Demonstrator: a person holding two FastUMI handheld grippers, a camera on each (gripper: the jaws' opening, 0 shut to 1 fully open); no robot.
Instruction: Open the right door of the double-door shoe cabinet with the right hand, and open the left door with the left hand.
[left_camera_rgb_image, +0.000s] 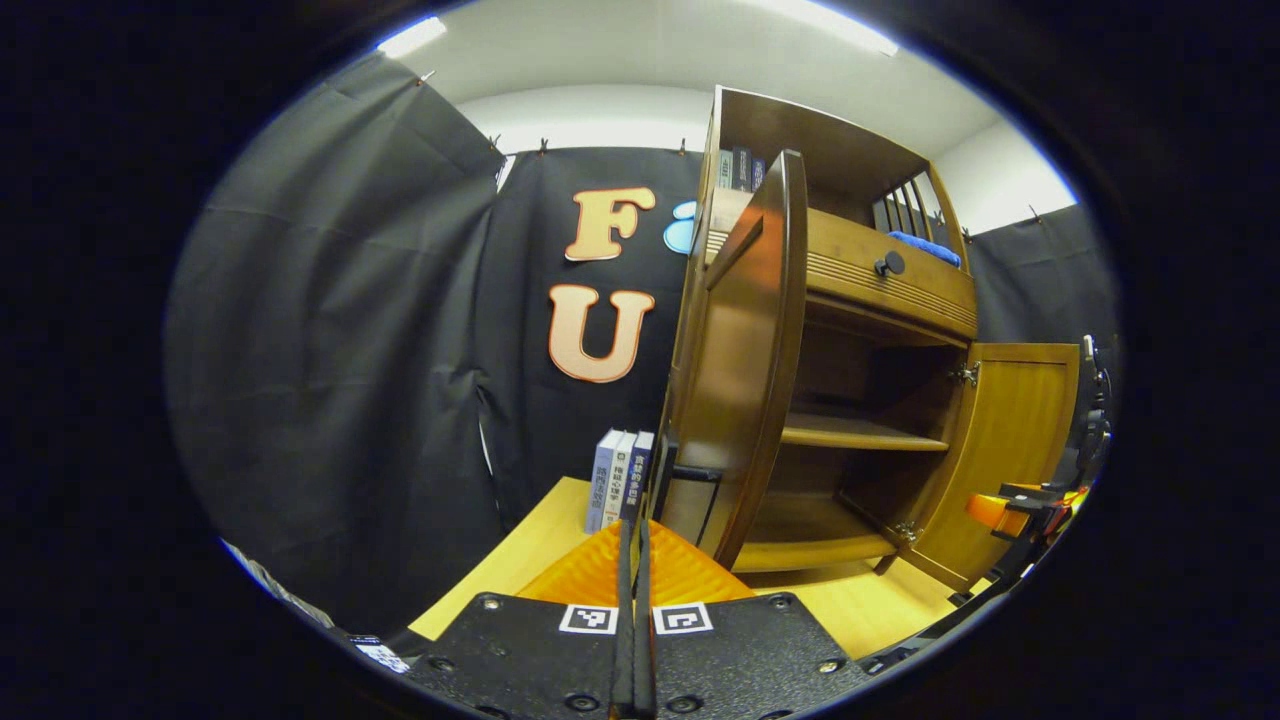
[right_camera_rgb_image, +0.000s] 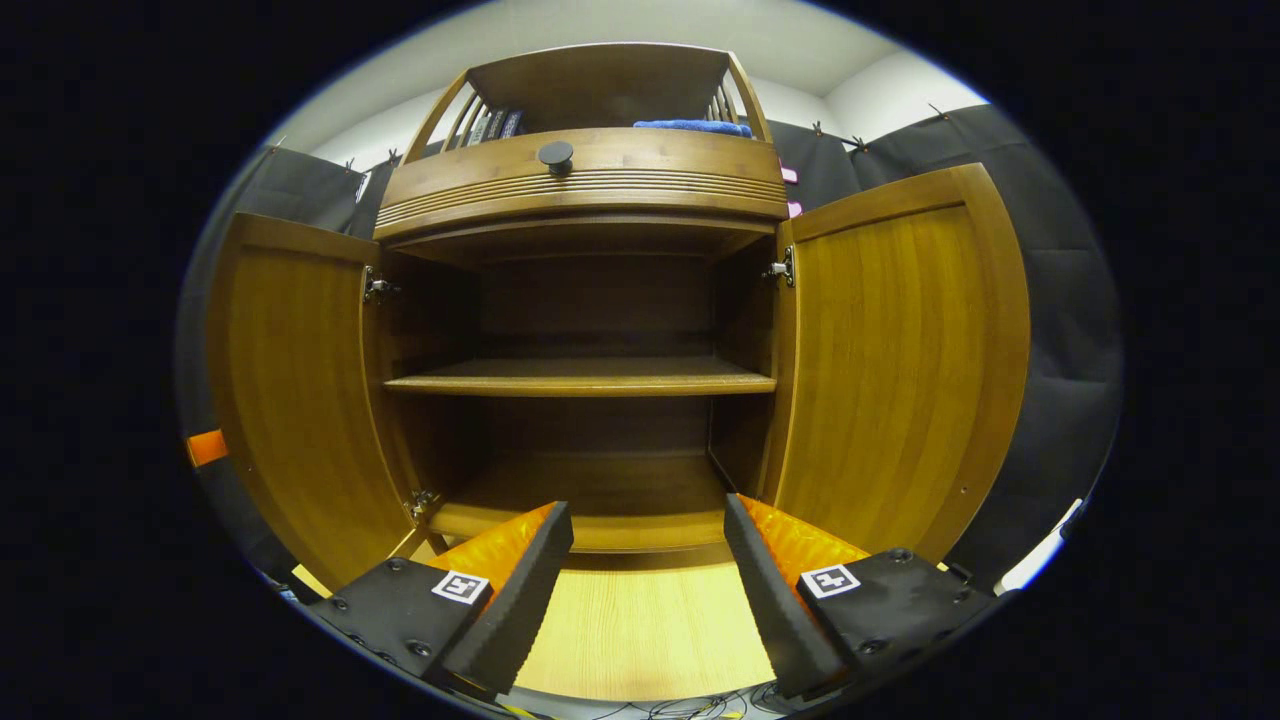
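While black cloth (left_camera_rgb_image: 330, 330) hangs along the booth's left side under a white ceiling with strip lights (left_camera_rgb_image: 412, 36), a pale wooden tabletop (left_camera_rgb_image: 520, 560) carries a few upright books (left_camera_rgb_image: 620, 478) beside the shoe cabinet (left_camera_rgb_image: 850, 300). In the left gripper view the left gripper (left_camera_rgb_image: 632, 540) points near the edge of the left door (left_camera_rgb_image: 745, 380), its jaws pressed together with nothing between them. That door stands swung out. Farther right the right door (left_camera_rgb_image: 1010, 450) is open too, with the other gripper (left_camera_rgb_image: 1030, 505) at the far right edge.

In the right gripper view the cabinet sits straight ahead on the tabletop: both brown doors wide open, one shelf (right_camera_rgb_image: 580, 378) across the bare interior, a dark knob (right_camera_rgb_image: 556, 153) on the drawer above, a blue cloth (right_camera_rgb_image: 692, 127) on top. The right gripper (right_camera_rgb_image: 648, 540) has its jaws wide apart and empty.
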